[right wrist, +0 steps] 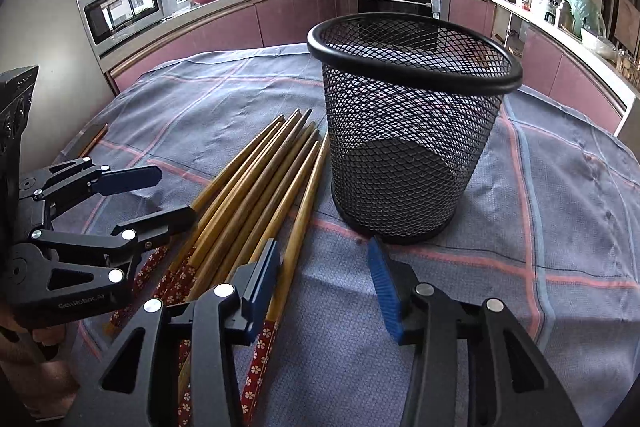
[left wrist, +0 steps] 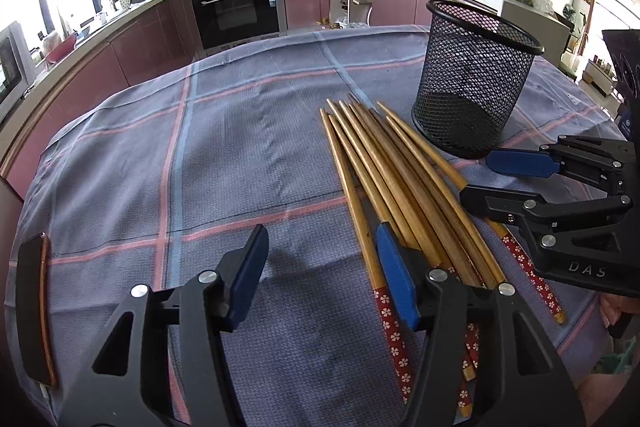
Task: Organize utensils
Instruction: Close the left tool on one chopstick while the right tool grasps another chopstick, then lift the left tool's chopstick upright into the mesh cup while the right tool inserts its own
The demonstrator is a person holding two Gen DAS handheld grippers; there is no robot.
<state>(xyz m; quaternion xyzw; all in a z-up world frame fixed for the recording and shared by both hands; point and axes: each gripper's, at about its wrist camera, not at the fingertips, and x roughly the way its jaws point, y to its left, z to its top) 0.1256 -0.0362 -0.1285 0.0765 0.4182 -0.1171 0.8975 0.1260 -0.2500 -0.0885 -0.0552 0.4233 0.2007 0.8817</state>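
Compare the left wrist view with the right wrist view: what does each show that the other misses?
Only the left wrist view shows the left gripper head-on, open, its right finger over the chopsticks, and a dark flat object fully at the table's left edge.

Only the right wrist view shows the right gripper head-on, open, near the base of the mesh holder, plus a microwave.

Both show the chopstick pile on the plaid cloth beside the upright, empty holder, and each other's gripper.

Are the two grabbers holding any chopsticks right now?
No. The left gripper and right gripper are both open and empty; the chopsticks lie on the cloth beside the mesh cup.
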